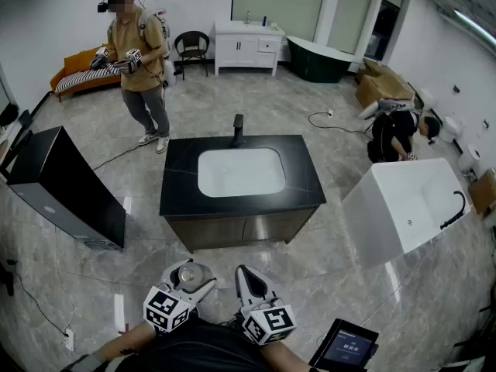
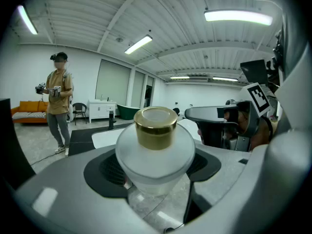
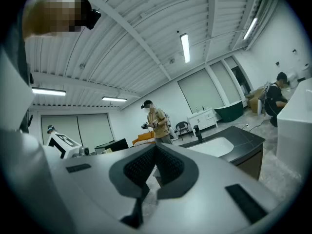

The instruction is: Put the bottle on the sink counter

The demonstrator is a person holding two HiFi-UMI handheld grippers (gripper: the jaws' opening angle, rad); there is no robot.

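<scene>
The frosted glass bottle with a gold cap (image 2: 155,145) was pinched in the left claw (image 1: 191,279), well apart from the black sink worktop (image 1: 180,178). The right claw (image 3: 154,165) was pressed together. A white tub (image 1: 403,204) and a black box (image 1: 74,188) were seen beside the worktop.

Left gripper (image 2: 155,167) clamps a frosted bottle (image 2: 155,151) with gold cap (image 2: 155,127) upright between its black pads (image 2: 101,168), black sink counter (image 2: 79,136) with white basin (image 2: 105,137) behind it, person in tan shirt (image 2: 58,106) standing far left.
</scene>
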